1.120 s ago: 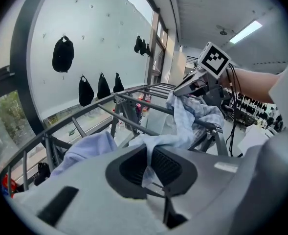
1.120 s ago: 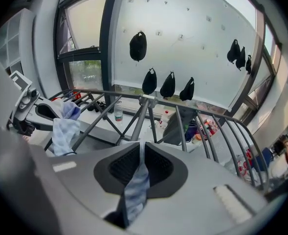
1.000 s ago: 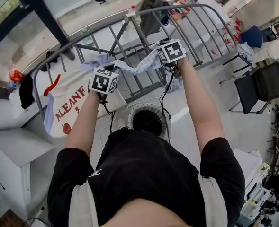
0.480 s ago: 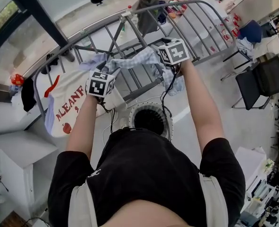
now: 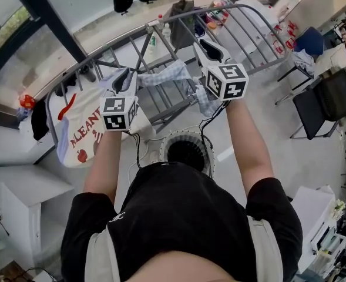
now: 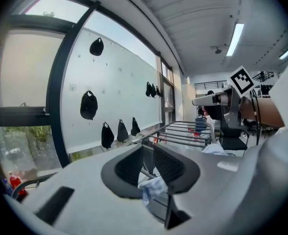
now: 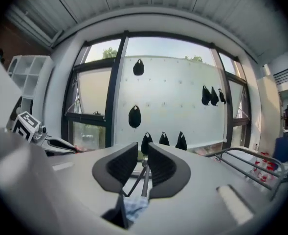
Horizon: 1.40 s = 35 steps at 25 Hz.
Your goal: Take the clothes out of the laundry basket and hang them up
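A light blue checked garment (image 5: pixel 174 74) is stretched between my two grippers above the rails of the grey drying rack (image 5: pixel 249 25). My left gripper (image 5: pixel 124 76) holds its left end and my right gripper (image 5: pixel 205 44) holds its right end, with a fold hanging below. In the left gripper view the jaws (image 6: pixel 147 163) stand nearly together, with blue cloth (image 6: pixel 151 191) pinched low between them. The right gripper view shows the same: narrow jaws (image 7: pixel 143 163) and cloth (image 7: pixel 134 205) at their root. Both pairs of jaws have just been closing. The round white laundry basket (image 5: pixel 204 141) stands on the floor below my arms.
A white cloth with red letters (image 5: pixel 86 131) hangs over the rack's left end. A dark garment (image 5: pixel 181 10) hangs at the rack's far side. Black chairs (image 5: pixel 322 107) stand at the right. Small black things (image 7: pixel 134 116) hang on the window wall ahead.
Both grippers have risen with the blue garment and tipped from pointing down toward level. The garment now hangs higher above the rack's rails.
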Tool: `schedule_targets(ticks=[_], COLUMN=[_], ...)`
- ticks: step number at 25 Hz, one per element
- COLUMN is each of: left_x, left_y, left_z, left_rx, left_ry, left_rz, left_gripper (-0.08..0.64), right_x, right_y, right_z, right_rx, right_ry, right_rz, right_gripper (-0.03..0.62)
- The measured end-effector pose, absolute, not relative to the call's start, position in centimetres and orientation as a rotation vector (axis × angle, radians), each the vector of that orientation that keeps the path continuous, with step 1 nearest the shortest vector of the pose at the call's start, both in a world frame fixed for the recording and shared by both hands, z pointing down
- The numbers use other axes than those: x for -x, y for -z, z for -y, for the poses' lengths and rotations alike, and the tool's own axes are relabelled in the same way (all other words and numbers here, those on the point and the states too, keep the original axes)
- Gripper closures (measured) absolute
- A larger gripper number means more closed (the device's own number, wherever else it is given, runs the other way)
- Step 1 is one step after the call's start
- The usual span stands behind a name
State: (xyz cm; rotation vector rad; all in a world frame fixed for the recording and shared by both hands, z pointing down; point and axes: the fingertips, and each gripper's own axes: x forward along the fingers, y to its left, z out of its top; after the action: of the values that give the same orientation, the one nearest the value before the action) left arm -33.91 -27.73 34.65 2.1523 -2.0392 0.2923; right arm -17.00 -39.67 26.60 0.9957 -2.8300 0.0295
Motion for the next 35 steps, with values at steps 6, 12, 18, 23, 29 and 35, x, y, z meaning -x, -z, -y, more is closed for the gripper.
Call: schedule_targets(ticks=[6, 12, 18, 23, 29, 35], left_x=[32.1, 28.6, 25.5, 24.0, 23.8, 24.4], left_y=[-29.4, -27.0, -27.5, -29.8, -30.8, -30.7], left_z=[24.8, 20.7, 15.9, 12.5, 10.1, 9.5], left_rx=[-2.137, -2.177, -2.155, -2.079, -2.025, -1.987], left_ry=[-0.147, -0.109, -0.110, -0.144, -0.174, -0.110], left_rz=[2.168, 2.216, 2.261, 2.266, 2.297, 2.281], left_gripper=[0.554, 0.554, 0.554, 0.554, 0.554, 0.554], right_x=[13.3, 10.1, 7.4, 5.3, 4.4, 4.6], right_y=[-21.9, -21.5, -24.9, -27.7, -28.7, -28.5], right_z=[35.0, 29.4, 24.9, 23.0, 21.4, 20.9], right_rx=[-1.101, -1.065, -1.053, -1.104, -1.083, -1.069], right_ry=[0.080, 0.157, 0.038, -0.035, -0.080, -0.062], right_rz=[2.973, 3.013, 2.987, 2.935, 2.946, 2.944], right_gripper=[0.580, 0.580, 0.581, 0.581, 0.581, 0.580])
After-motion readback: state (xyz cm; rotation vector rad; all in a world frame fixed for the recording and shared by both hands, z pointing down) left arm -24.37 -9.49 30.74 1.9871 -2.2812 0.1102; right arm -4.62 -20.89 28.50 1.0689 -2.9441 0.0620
